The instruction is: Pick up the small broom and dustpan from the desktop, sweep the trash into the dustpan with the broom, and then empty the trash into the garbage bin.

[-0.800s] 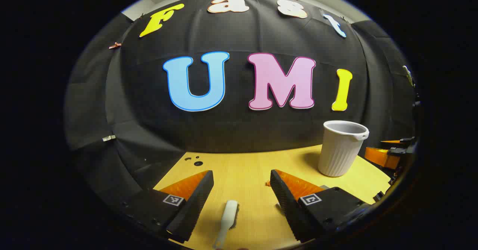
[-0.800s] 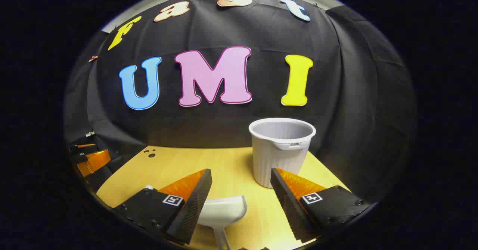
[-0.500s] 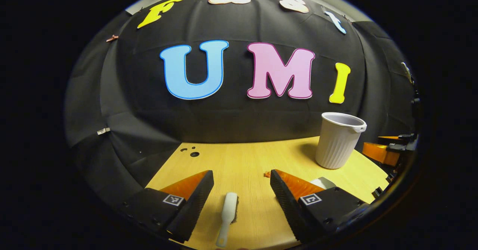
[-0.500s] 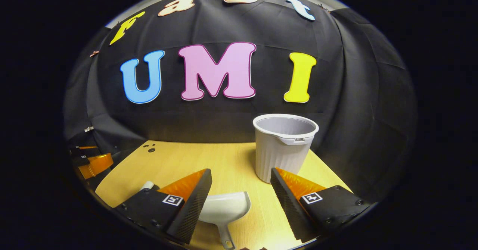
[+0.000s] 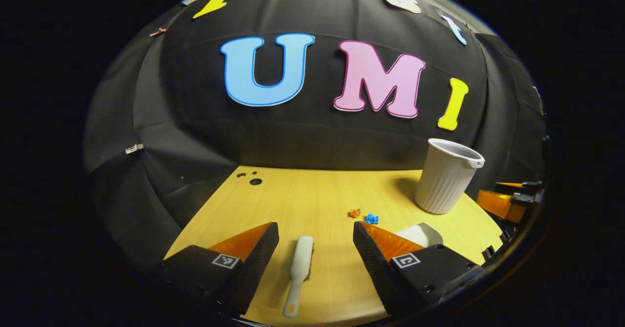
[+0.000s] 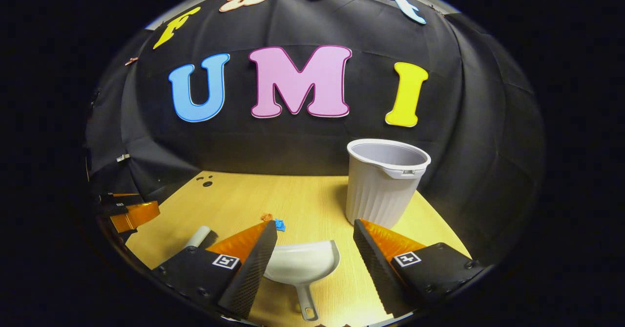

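- Left gripper [image 5: 316, 239]: jaws wide apart, holding nothing, hovering over the table [image 5: 302, 195].
- Broom [image 5: 299, 273]: white, small, lying flat on the table between the left gripper's jaws, touching neither. Its brush end points away from the camera and its handle, with a hanging loop, points toward the camera.
- Right gripper [image 6: 315, 236]: jaws wide apart, holding nothing, above the table.
- Dustpan [image 6: 302, 268]: white, lying flat between the right gripper's jaws, nearer the left-hand jaw, whose edge overlaps its side in the picture. The scoop's mouth faces away and the handle points toward the camera. In the left gripper view a corner of it shows just behind the right-hand jaw.
- Trash [image 5: 364, 215]: one orange scrap and one blue scrap, side by side on the table, just ahead of the left gripper's right-hand jaw tip; in the right gripper view they sit just beyond the tip of the left-hand jaw.
- Bin [image 6: 385, 183]: pale, ribbed, upright, open on top, standing beyond the right gripper's right-hand jaw, near the table's far edge.
- Table: light wood, with small dark holes at the far left corner.
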Motion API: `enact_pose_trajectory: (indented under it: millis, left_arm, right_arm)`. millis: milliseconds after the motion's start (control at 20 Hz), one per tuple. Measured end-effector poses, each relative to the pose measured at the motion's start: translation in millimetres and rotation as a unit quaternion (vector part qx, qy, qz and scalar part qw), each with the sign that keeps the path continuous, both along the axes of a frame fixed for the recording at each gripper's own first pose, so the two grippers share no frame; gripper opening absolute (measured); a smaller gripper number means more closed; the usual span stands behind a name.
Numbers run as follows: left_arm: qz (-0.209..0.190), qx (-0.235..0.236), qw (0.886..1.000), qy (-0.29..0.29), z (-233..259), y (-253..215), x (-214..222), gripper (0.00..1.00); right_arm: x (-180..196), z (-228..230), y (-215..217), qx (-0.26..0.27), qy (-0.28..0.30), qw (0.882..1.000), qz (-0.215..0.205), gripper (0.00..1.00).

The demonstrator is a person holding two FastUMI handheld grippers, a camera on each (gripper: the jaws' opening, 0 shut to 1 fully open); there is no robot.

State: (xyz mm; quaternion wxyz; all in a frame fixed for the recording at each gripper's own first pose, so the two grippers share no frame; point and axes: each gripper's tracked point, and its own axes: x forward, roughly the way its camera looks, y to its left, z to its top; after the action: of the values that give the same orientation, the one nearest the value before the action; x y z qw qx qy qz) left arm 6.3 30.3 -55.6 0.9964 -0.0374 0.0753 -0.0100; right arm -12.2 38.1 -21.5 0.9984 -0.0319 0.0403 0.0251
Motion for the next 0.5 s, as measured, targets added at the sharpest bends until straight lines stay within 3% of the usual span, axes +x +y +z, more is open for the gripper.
enact_pose_trajectory:
  millis: [200, 500]
  left_arm:
    - [-0.001, -0.012, 0.999, 0.029, -18, 6, 4, 0.98]
    - [-0.011, -0.045, 0.992, 0.119, -67, 10, 14, 0.97]
  right_arm:
    - [-1, -5, 4, 0.001, 0.010, 1.000, 0.005, 0.98]
    - [-3, -21, 2, -0.006, 0.040, 0.999, 0.005, 0.98]
